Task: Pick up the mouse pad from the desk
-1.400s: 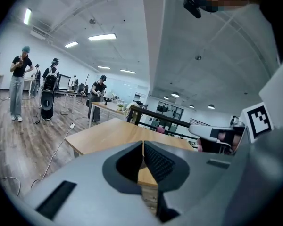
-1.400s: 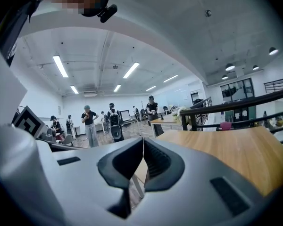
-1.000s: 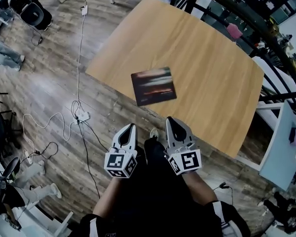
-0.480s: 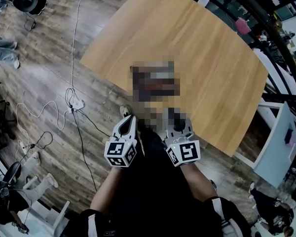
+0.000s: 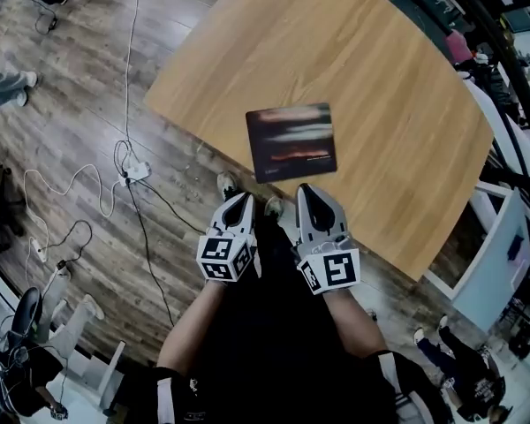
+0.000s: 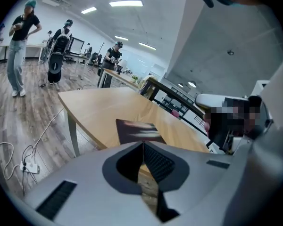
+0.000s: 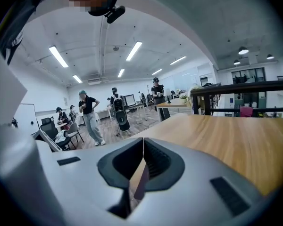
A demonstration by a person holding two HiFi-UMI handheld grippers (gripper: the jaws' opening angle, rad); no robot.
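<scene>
Dark rectangular mouse pad (image 5: 291,143) — pale and reddish blurred streaks; light tan wood-grain desk (image 5: 397,87); grey-brown plank floor (image 5: 71,140).

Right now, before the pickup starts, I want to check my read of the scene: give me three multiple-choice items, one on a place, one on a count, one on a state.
1. Where is the mouse pad?
A. on the desk, near its edge
B. in a drawer
C. between a gripper's jaws

2. How many mouse pads are on the desk?
A. three
B. one
C. two

3. The left gripper is:
A. open
B. shut on the pad
C. shut, empty

Answers:
1 A, it lies flat by the desk's edge.
2 B, only one dark pad shows.
3 C, its jaws meet with nothing between.
</scene>
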